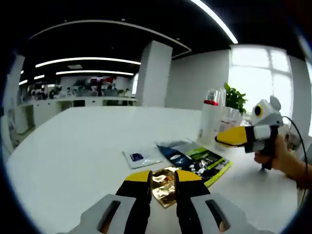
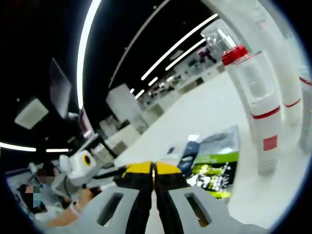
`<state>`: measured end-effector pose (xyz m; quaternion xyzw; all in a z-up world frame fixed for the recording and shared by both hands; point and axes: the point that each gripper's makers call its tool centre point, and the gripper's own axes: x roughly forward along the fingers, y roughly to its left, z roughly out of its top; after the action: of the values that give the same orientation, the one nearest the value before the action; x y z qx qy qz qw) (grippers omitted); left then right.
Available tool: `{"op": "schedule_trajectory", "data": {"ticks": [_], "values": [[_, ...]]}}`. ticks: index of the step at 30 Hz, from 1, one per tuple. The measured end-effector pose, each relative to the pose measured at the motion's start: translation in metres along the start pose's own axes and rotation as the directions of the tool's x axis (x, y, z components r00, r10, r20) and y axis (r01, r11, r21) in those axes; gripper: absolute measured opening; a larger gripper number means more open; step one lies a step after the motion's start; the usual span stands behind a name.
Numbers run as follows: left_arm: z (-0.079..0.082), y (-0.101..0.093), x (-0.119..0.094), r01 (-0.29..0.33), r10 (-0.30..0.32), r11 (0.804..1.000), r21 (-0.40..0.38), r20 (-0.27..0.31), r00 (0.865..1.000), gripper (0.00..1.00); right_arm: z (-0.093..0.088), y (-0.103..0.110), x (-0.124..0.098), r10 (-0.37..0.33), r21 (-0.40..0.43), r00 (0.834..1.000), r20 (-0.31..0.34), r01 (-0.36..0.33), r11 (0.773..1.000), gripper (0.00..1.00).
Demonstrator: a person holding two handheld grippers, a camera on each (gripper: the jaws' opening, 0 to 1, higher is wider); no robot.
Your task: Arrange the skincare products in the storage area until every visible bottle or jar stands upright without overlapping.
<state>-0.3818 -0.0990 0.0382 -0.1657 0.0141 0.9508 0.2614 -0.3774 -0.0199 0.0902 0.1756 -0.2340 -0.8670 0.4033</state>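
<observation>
From the left gripper view, my own yellow-tipped fingers (image 1: 139,181) covered the near part of the crinkled gold foil sachet (image 1: 165,187), so I could not see how far it ran under them. The dark green-and-black printed packet (image 1: 204,163) lay partly beneath a silvery pouch, its lettering too small to read. The tall white bottle with a red band (image 1: 209,119) hid the lower stems of the green potted plant (image 1: 235,99) behind it. From the right gripper view, a second tall white bottle at the far right (image 2: 306,112) was cut by the edge, and the print on the small red square label stayed unreadable.
</observation>
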Motion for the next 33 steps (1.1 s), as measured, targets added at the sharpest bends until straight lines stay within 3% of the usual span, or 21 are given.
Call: {"op": "schedule_trajectory", "data": {"ticks": [3,9,21,31,33], "values": [[-0.013,-0.005,0.013,0.016,-0.012,0.999,0.049,-0.08,0.997,0.16,0.0,0.0,0.0,-0.001,0.0,1.0,0.003,0.001,1.0,0.0],[-0.012,-0.004,0.014,0.033,-0.035,0.999,-0.033,-0.082,0.996,0.15,-0.002,0.0,0.0,-0.005,0.002,1.0,-0.006,0.005,1.0,0.0],[-0.013,0.005,0.009,-0.005,0.003,1.0,-0.026,-0.089,0.996,0.13,-0.007,-0.001,0.002,-0.011,-0.006,0.999,-0.031,0.011,1.0,0.0],[-0.014,0.008,0.008,-0.006,0.004,1.0,-0.023,-0.089,0.996,0.11,-0.026,0.002,0.006,-0.029,-0.084,0.993,-0.115,0.02,0.996,0.0],[-0.014,0.008,0.007,-0.005,0.003,1.0,-0.021,-0.09,0.996,0.11,-0.034,0.001,0.01,-0.06,-0.154,0.987,-0.146,0.037,0.987,0.0]]}}
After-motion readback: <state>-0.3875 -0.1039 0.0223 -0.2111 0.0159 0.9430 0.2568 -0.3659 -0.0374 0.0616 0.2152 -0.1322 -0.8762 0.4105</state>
